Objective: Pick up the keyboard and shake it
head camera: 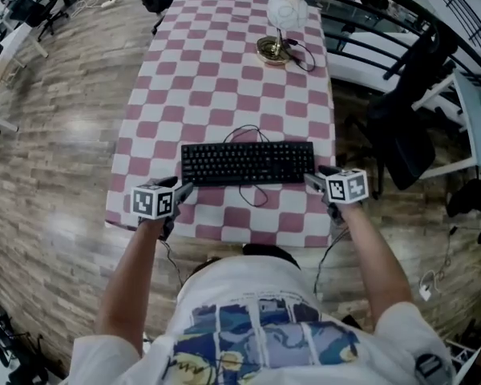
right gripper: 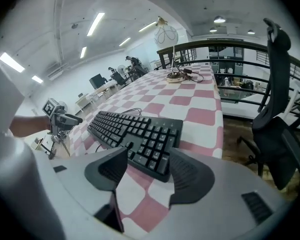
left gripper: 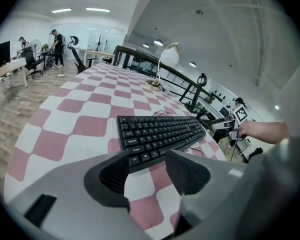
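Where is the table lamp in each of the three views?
Head view: the lamp is at the top edge, slightly right of centre.
Left gripper view: the lamp is above centre.
Right gripper view: the lamp is near the top, at centre.
Shared landmark: the black keyboard, nearer than the lamp in each view.

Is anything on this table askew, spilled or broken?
Nothing is spilled or broken. The keyboard lies flat and square to the table edge. Only its cable looks untidy: loose loops behind and in front of it.
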The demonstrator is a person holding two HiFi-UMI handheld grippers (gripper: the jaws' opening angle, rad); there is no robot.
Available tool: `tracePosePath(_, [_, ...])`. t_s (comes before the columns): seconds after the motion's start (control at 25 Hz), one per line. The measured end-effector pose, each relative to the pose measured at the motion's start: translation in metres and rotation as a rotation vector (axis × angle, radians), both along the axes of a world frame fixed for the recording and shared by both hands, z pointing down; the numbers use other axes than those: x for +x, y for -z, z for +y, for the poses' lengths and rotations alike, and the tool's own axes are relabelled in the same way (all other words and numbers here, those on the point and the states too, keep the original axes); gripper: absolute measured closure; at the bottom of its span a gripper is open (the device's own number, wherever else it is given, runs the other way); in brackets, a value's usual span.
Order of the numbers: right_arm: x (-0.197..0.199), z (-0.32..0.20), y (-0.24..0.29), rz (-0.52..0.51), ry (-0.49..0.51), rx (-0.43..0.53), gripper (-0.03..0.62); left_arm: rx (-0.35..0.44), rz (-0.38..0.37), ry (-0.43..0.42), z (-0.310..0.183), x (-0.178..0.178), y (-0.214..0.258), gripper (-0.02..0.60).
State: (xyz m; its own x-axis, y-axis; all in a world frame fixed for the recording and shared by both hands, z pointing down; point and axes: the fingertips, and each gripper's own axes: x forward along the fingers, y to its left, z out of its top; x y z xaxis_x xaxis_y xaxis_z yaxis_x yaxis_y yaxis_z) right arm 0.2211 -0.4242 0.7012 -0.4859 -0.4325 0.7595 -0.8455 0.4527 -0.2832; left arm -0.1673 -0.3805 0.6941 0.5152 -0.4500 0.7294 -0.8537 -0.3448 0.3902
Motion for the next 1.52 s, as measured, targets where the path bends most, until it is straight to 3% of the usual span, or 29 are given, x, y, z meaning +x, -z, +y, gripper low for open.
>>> tracePosePath(0.24, [-0.003,-0.035,-0.024,-0.002,0.055,-0.062,0.282,-0.072,-0.047,0.031,-0.020,-0.013,-0.024,0.350])
tracePosePath(0.44, [-0.005,-0.047,-0.040,-0.014,0.084,-0.125,0.206,-0.099,-0.029,0.026,-0.038,-0.009,-0.029,0.322])
tracePosePath(1.12, [-0.015,-0.056,-0.064,0.036,0.093,-0.175,0.203,-0.199,-0.046,-0.032,-0.053,0.009,-0.065,0.291])
tracePosePath(1.52, [-0.015,-0.051,-0.054,0.075,0.081,-0.119,0.218,-0.168,-0.099,-0.023,-0.054,0.007,-0.060,0.291])
